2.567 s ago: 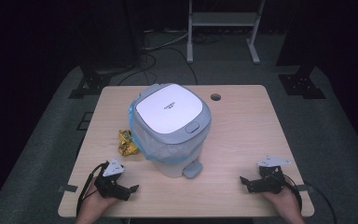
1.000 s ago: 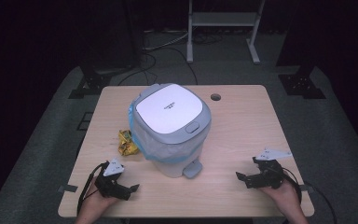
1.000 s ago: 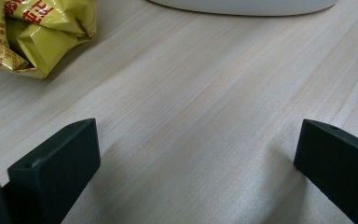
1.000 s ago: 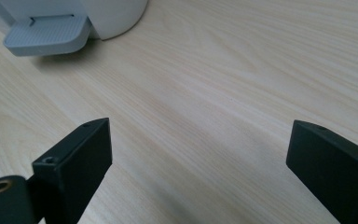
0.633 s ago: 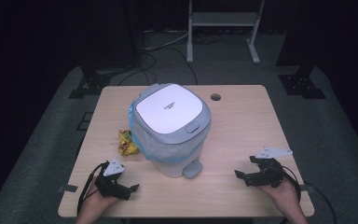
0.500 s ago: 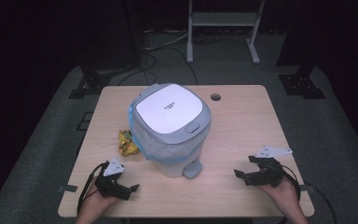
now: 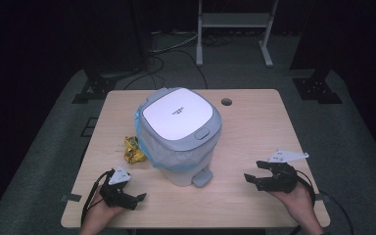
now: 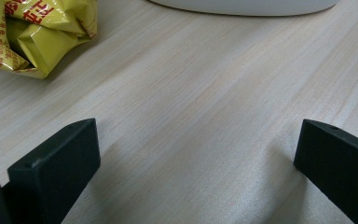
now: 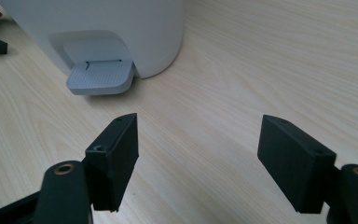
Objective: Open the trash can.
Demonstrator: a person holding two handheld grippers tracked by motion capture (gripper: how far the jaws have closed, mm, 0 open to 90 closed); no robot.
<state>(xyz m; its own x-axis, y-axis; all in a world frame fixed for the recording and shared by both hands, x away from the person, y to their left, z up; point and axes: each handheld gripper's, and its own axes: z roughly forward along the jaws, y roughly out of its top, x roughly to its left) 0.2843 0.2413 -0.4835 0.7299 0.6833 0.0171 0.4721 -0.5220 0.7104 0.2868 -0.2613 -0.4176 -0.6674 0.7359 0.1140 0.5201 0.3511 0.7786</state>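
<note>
On the left side of the wooden table (image 7: 254, 122), near the front edge, the left gripper (image 7: 136, 197) lies low over the wood in the person's left hand (image 7: 100, 211). Its two black jaws are spread wide apart and nothing is between them; in the left gripper view only bare wood lies in the gap. Just behind this gripper, and a little away from it, a crumpled yellow wrapper (image 7: 133, 149) with red print lies flat on the table, touching or almost touching the left side of the bin. In the left gripper view the wrapper (image 8: 37, 35) is at the top left corner. At the middle of the table stands a small pedal bin (image 7: 178, 134), white and grey, with its lid (image 7: 177, 115) closed and a thin plastic bag with a blue edge folded over its rim. The grey pedal (image 7: 201, 178) sticks out at the front of the bin, low on the table; in the right gripper view it (image 9: 100, 77) is ahead of the jaws and to the left. To the right of the bin, near the front edge, the right gripper (image 7: 253, 172) is held in the right hand (image 7: 293, 196), pointing toward the bin. Its jaws are also wide apart and hold nothing. At the far side of the table is a round hole (image 7: 226, 102).
</note>
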